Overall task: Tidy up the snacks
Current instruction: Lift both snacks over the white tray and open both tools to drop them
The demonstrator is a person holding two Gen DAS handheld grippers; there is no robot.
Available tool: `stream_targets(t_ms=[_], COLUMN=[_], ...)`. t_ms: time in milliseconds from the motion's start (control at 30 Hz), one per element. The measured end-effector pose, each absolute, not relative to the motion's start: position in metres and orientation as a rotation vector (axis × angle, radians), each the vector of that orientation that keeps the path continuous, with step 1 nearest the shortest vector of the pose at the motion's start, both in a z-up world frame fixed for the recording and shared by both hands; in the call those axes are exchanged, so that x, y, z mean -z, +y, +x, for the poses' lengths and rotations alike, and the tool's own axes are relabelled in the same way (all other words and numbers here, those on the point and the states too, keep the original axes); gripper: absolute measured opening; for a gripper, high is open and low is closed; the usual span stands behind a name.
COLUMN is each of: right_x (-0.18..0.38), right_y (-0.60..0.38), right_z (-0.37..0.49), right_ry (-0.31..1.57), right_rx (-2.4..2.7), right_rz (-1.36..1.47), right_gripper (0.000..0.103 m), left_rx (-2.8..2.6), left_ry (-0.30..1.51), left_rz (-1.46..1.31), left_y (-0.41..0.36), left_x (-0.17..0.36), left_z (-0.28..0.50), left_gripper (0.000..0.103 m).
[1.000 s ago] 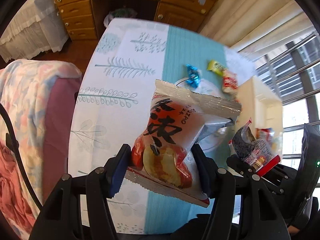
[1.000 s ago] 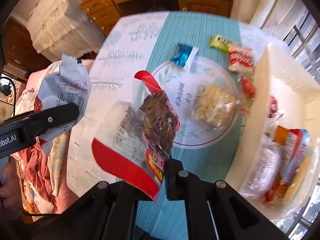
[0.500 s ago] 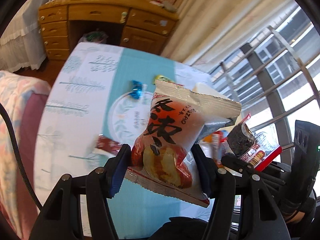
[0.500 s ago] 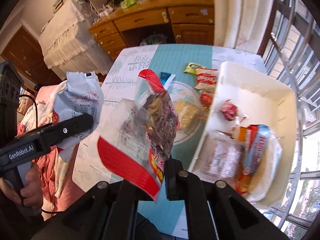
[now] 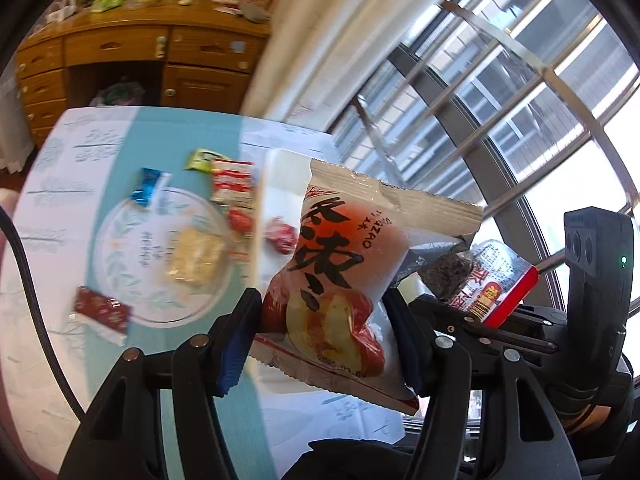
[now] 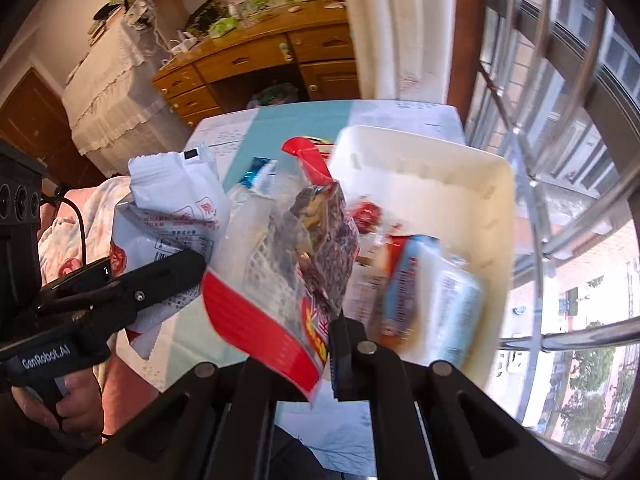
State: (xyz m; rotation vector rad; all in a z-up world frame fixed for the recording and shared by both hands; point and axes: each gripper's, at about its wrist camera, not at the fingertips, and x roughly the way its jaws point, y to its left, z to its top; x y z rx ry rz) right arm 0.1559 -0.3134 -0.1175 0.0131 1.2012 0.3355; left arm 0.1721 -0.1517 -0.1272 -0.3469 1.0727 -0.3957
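My left gripper is shut on a white and red rice cracker packet and holds it in the air over the table's right side. The packet's white back also shows in the right wrist view. My right gripper is shut on a clear packet with red ends and dark snack inside, held above the near end of the cream bin. That packet also shows in the left wrist view. The bin holds several packets, among them a blue and orange one.
A glass plate with a yellow snack sits on the teal and white tablecloth. Blue, green and red packets lie around it. A wooden desk stands behind; barred windows at right.
Both grippers have risen and swung right with their packets toward the cream bin. The right gripper's packet now hangs over the bin's near end.
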Motion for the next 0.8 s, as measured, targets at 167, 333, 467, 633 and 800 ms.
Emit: stream_targets(t_ms=[167, 333, 467, 633, 800], right_x=[0.123, 0.129, 0.132, 0.135, 0.141], right_y=[-0.346, -0.365, -0.378, -0.384, -0.38], right_z=[0.163, 0.168, 0.174, 0.178, 0.18], right_ry=[1.221, 1.233, 1.236, 1.242, 1.264], right_rx=[-0.28, -0.233, -0.2, -0.192, -0.194], right_rz=[0.026, 0.043, 0.073, 0.097, 0.103], right_gripper=[0.005, 0.006, 0.031, 0.033, 0.034], left_rx=[0.433, 0.433, 0.401, 0.37, 0.344], left_ry=[1.092, 1.131, 1.145, 1.166, 1.185], left_rz=[-0.305, -0.261, -0.221, -0.219, -0.234], left_y=[-0.196, -0.223, -0.233, -0.23, -0.221], left_x=[0.135, 0.142, 0.144, 0.149, 0.155], left_z=[0.181, 0.19, 0.194, 0.199, 0.202], left_gripper=[0.061, 0.067, 0.08, 0.081, 0.081])
